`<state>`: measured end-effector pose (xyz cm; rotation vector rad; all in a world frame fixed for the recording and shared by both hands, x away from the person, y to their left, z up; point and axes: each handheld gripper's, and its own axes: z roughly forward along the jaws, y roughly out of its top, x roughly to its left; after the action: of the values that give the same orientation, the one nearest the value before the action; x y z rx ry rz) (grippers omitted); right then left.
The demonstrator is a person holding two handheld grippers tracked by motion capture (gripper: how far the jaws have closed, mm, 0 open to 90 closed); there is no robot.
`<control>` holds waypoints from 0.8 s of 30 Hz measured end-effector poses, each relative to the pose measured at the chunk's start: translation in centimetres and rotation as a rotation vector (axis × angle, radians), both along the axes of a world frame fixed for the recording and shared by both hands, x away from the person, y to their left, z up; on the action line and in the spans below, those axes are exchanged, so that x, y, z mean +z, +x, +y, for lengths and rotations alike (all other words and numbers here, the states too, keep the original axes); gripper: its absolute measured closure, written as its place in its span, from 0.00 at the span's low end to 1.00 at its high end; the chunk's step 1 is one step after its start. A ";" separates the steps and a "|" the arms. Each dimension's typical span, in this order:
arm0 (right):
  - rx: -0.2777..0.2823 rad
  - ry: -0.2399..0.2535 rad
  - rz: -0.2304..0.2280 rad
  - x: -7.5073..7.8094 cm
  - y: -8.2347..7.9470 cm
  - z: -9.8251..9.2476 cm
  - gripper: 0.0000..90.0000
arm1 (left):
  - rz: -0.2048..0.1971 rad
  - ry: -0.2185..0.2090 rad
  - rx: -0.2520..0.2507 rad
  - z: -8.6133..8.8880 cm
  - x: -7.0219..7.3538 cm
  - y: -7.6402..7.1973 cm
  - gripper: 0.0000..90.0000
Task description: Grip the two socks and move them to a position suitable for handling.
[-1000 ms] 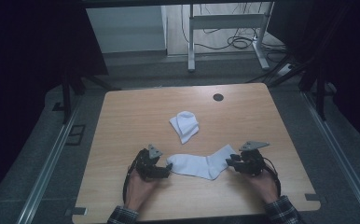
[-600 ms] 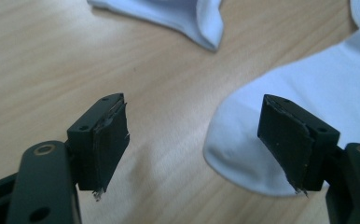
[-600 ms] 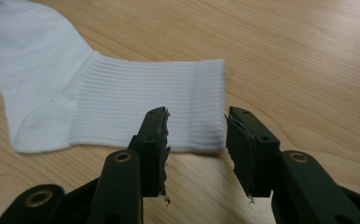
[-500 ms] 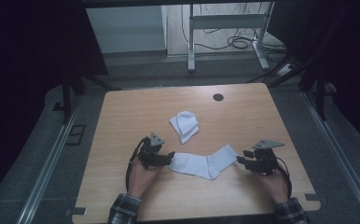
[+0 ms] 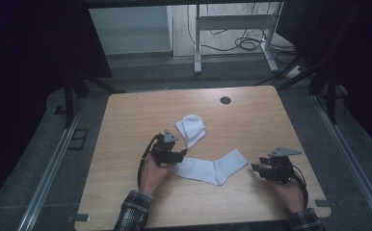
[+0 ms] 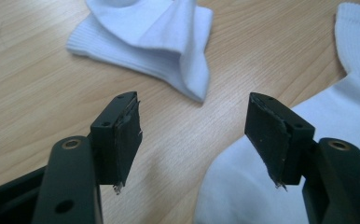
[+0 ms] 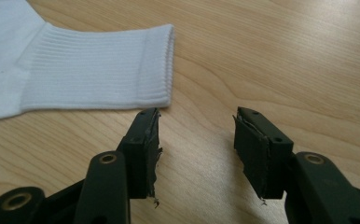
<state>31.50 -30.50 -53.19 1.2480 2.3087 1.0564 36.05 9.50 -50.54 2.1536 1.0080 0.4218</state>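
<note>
Two white socks (image 5: 212, 168) on the table (image 5: 126, 120), both grippers (image 6: 194, 128) agape.

Matt ribbed white cloth sock (image 7: 94, 70) on smooth pale wood-grain table (image 7: 285, 56)

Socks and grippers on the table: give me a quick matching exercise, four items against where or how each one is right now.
Items:
1. folded sock
2. flat sock
3. left gripper
4. right gripper

States:
A. open, over bare wood just off the ribbed cuff
B. lies stretched out between the two grippers
C. bunched up, farther from the person, toward the table's middle
D. open, one jaw over the edge of white fabric

Pairs: 1-C, 2-B, 3-D, 4-A
</note>
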 end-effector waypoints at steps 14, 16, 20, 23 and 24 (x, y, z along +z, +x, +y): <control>0.012 0.039 -0.022 -0.7 -0.5 -1.1 0.47 | 0.010 0.001 0.003 -1.3 0.1 2.9 0.49; 0.015 0.046 -0.016 -0.7 -0.5 -1.2 0.46 | 0.011 0.003 0.005 -1.4 0.2 3.4 0.50; 0.017 0.050 -0.015 -0.7 -0.4 -1.2 0.46 | 0.019 -0.013 0.010 -1.4 0.8 4.5 0.55; 0.019 0.050 -0.013 -0.7 -0.5 -1.2 0.45 | 0.018 -0.025 0.009 -1.4 1.2 4.9 0.59; 0.018 0.050 -0.012 -0.7 -0.4 -1.2 0.45 | 0.016 -0.029 0.007 -1.5 1.5 5.3 0.60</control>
<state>31.05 -31.71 -53.92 1.2378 2.3025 1.1310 41.33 8.01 -49.04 2.1314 1.0250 0.3911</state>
